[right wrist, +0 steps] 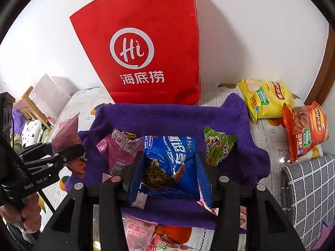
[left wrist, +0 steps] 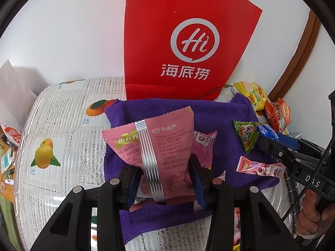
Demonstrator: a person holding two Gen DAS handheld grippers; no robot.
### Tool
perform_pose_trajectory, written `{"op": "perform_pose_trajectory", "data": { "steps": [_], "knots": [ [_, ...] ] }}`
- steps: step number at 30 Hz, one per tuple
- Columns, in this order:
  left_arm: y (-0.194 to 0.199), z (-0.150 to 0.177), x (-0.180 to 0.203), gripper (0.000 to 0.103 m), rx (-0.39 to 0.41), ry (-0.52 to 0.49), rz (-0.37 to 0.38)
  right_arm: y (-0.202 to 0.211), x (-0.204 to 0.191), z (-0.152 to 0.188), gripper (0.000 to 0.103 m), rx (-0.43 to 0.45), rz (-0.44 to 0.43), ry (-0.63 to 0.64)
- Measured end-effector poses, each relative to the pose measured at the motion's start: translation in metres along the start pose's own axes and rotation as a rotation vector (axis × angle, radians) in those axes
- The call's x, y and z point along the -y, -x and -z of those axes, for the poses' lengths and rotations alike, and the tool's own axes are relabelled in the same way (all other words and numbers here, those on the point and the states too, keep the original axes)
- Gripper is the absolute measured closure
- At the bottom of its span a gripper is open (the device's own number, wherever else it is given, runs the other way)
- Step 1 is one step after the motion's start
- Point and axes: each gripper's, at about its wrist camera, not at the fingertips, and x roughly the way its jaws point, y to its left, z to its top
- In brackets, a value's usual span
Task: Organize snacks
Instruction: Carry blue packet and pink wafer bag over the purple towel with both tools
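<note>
While my left tongs (left wrist: 165, 179) pinch the light, crinkly pink packet (left wrist: 155, 146) across its puffed lower half above the purple towel (left wrist: 219, 113), my right tongs (right wrist: 169, 179) squeeze the slippery, crushable blue cookie bag (right wrist: 173, 163) similarly.

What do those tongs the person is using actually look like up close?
Both are matte black plastic with angular linkage arms, silver round pivot pins and blue pads inside the fingers. The left tongs carry white lettering on the handle, partly hidden, apparently "GenRobot.AI". The right tongs show "DAS", and a black cable runs along them. Bare hands grip both handles.
</note>
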Motion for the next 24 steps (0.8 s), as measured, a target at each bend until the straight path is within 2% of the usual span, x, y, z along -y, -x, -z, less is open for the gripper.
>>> {"op": "perform_pose_trajectory", "data": {
  "steps": [19,24],
  "knots": [
    [0.0013,-0.0005,-0.0009,0.061,0.003,0.0,-0.011,-0.0011,-0.0052,-0.0008,0.055,-0.016,-0.009,0.008],
    [0.0003,-0.0012,-0.003,0.061,0.001,0.007,-0.014,-0.0072,-0.0065,0.0007,0.055,-0.048,-0.032,0.015]
  ]
}}
